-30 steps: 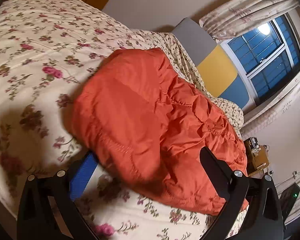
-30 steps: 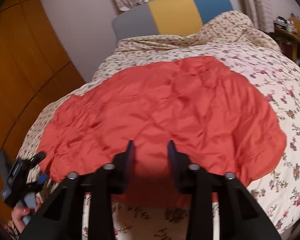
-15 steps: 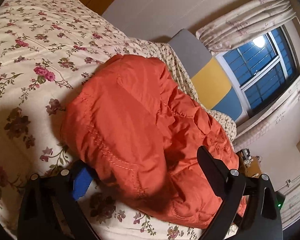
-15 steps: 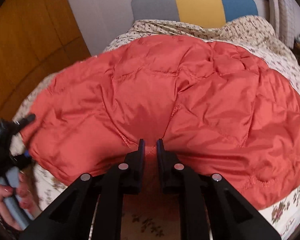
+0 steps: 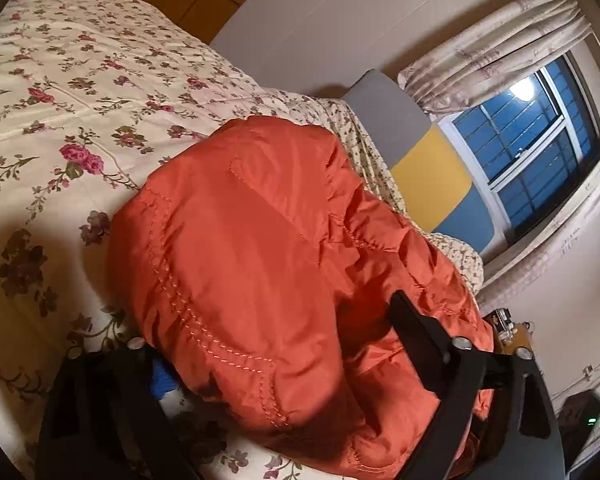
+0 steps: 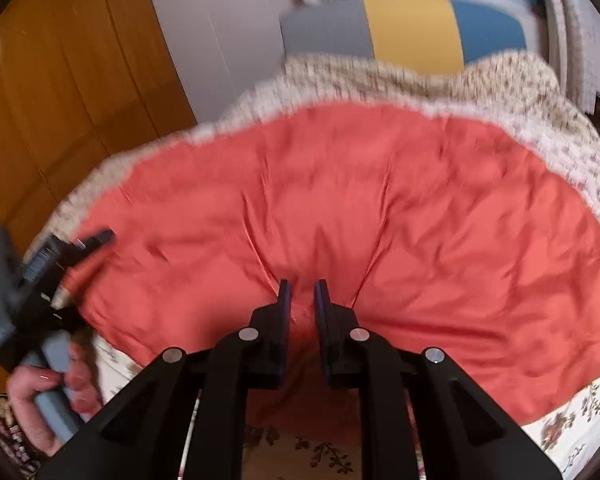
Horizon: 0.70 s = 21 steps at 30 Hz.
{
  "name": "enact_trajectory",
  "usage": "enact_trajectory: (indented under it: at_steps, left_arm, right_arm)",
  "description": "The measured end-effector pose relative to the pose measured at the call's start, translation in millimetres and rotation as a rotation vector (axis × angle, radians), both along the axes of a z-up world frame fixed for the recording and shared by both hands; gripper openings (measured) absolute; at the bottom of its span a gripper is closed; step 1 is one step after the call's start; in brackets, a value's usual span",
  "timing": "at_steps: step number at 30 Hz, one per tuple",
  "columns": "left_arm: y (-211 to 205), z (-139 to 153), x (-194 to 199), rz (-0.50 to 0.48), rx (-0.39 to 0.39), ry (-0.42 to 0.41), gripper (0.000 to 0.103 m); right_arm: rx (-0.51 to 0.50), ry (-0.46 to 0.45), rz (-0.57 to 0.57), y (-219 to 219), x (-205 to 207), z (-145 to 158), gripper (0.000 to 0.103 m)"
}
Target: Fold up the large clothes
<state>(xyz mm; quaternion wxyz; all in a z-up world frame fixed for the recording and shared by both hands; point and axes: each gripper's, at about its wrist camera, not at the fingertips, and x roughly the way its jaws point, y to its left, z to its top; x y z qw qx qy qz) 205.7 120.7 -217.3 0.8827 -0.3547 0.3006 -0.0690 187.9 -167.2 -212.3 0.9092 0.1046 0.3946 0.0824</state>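
My left wrist view sits low and close at one end of the orange jacket (image 5: 284, 280), facing along it toward the window (image 5: 540, 148) at 2 o'clock. My right wrist view sits close at the jacket's (image 6: 340, 216) near edge, facing the headboard (image 6: 404, 28) at 12 o'clock. Both share the jacket, floral bedspread (image 5: 80, 92) and headboard; the left gripper (image 6: 60, 268) appears at 9 o'clock.

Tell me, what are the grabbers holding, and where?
The right gripper pinches the orange jacket at its near edge. The left gripper straddles the jacket's corner with fingers wide, not clamped.
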Motion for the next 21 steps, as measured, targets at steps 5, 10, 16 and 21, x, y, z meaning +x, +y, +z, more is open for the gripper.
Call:
enact_trajectory:
  at_steps: [5, 10, 16, 21]
  left_arm:
    - [12, -5, 4, 0.036, -0.101, 0.014, 0.066]
    - [17, -4, 6, 0.116, -0.185, 0.049, 0.035]
    - [-7, 47, -2, 0.064, -0.038, -0.084, 0.025]
    - [-36, 87, -11, 0.009, 0.059, -0.190, 0.025]
  right_arm:
    - [0.003, -0.023, 0.011, -1, 0, -12, 0.010]
    - [-0.033, -0.054, -0.008, 8, -7, -13, 0.010]
    - [-0.042, -0.074, -0.023, 13, -14, -16, 0.009]
    - [0.011, -0.061, -0.037, 7, -18, -15, 0.010]
